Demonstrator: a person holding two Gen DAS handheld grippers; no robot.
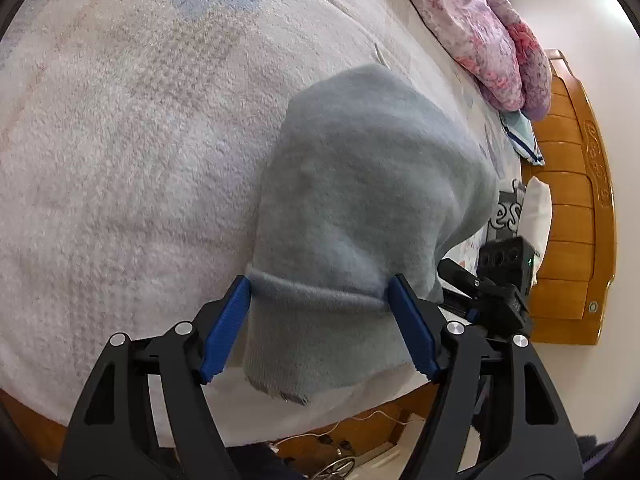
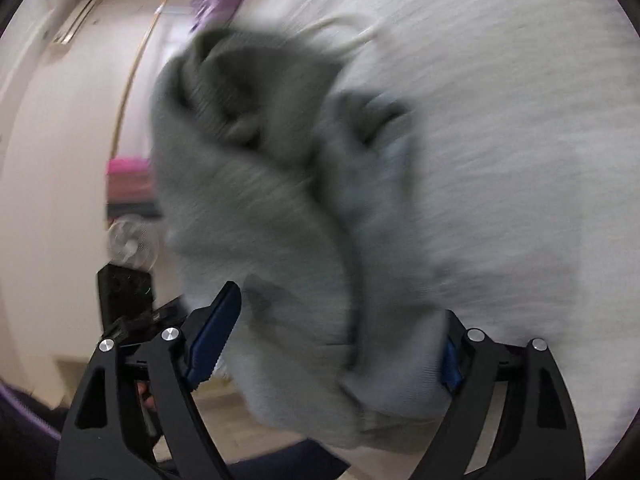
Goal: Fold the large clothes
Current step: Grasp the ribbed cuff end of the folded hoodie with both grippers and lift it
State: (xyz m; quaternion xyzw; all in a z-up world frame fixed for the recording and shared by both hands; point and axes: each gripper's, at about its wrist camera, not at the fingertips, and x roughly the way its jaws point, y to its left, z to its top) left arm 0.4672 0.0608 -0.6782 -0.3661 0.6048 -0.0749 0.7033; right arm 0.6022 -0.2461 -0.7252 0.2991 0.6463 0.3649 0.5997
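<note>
Grey fleece garment [image 1: 360, 184] bunched above the bed [image 1: 120, 160], left gripper [image 1: 320, 312] and right gripper [image 2: 340, 328] both clamping it

Garment [image 1: 360, 200]: grey-blue fleece, bunched and draped, raised above the bed [image 1: 120, 160] near its foot edge; hem hanging frayed.

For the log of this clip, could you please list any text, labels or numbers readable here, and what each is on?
"es": end of a larger word, white letters on a dark printed item at the bed's far edge; the grey garment hides the rest.
Right wrist view: motion-blurred, nothing readable.
</note>
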